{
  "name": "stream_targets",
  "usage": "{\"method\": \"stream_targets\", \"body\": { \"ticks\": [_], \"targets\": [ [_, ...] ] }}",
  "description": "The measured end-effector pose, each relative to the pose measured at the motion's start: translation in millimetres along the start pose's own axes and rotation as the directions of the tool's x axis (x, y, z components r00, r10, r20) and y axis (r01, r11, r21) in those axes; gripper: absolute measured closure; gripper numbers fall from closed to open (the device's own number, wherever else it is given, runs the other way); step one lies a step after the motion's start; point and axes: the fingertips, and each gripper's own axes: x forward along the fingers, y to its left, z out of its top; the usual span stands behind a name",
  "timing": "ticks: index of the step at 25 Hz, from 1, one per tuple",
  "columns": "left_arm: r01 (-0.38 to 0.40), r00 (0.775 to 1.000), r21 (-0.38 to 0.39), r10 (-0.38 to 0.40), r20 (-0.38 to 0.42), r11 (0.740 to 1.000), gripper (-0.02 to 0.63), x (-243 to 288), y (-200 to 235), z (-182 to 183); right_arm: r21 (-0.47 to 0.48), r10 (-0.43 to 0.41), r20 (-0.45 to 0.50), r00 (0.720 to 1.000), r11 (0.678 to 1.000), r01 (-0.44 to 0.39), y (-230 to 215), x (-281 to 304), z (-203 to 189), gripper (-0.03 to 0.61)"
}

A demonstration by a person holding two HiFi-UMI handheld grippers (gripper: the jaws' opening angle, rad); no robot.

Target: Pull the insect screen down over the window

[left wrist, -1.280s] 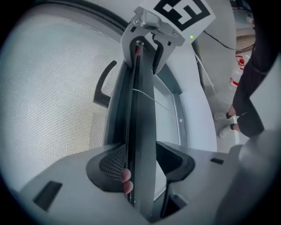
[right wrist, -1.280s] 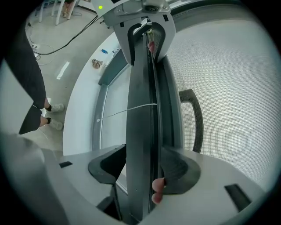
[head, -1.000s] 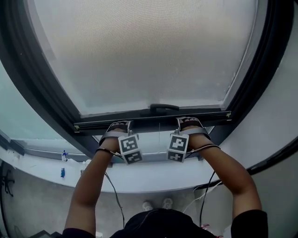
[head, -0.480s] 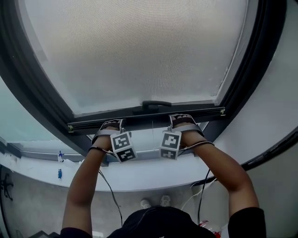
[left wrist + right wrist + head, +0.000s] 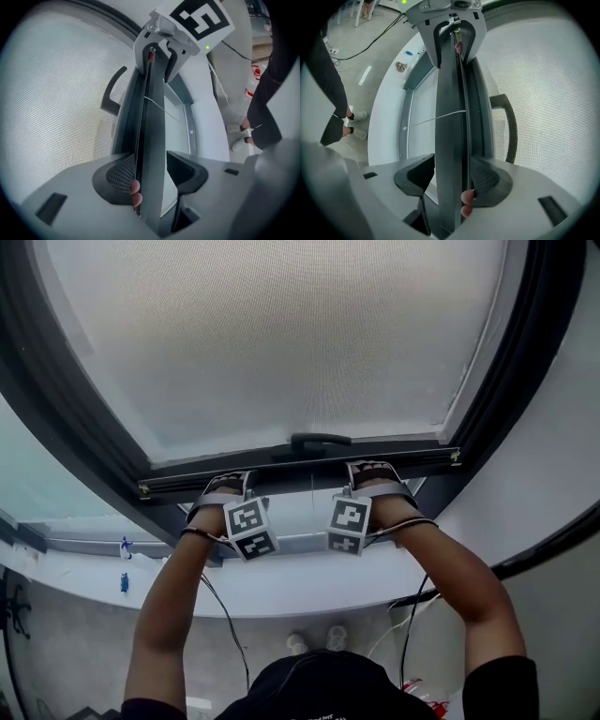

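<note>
Insect screen point(image 5: 281, 343), bottom bar point(image 5: 154, 117) clamped in left claw point(image 5: 151, 171) and right claw point(image 5: 452, 174), window frame point(image 5: 66, 399) cut off

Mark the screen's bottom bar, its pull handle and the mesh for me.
bottom bar point(image 5: 300, 472), head view, its dark face between the two grippers.
pull handle point(image 5: 321, 439), head view, middle of the grip.
mesh point(image 5: 281, 334), head view, centre of the pale netting.
</note>
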Motion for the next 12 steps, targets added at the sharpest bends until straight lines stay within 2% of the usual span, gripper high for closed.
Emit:
{"method": "stream_targets", "body": {
  "ticks": [3, 7, 12],
  "targets": [
    [-0.004, 1.0, 0.008, 0.004, -0.006, 1.0, 0.402, -0.4, -1.9, -0.7, -0.011, -0.007, 0.004, 1.0, 1.0, 0.007, 3.1, -0.2, -0.4, 0.348],
    [-0.02, 0.998, 0.075, 0.024, -0.06, 0.997, 0.402, -3.2, -0.9, -0.9, -0.02, 0.0, 0.002, 1.0, 1.0, 0.0, 1.7, -4.9, -1.8, 0.348],
    [-0.024, 0.997, 0.077, 0.029, -0.065, 0.997, 0.402, -4.1, -1.3, 0.4, -0.019, 0.01, 0.006, 1.0, 1.0, -0.01, 1.9, -6.8, -1.7, 0.348]
  ]
}}
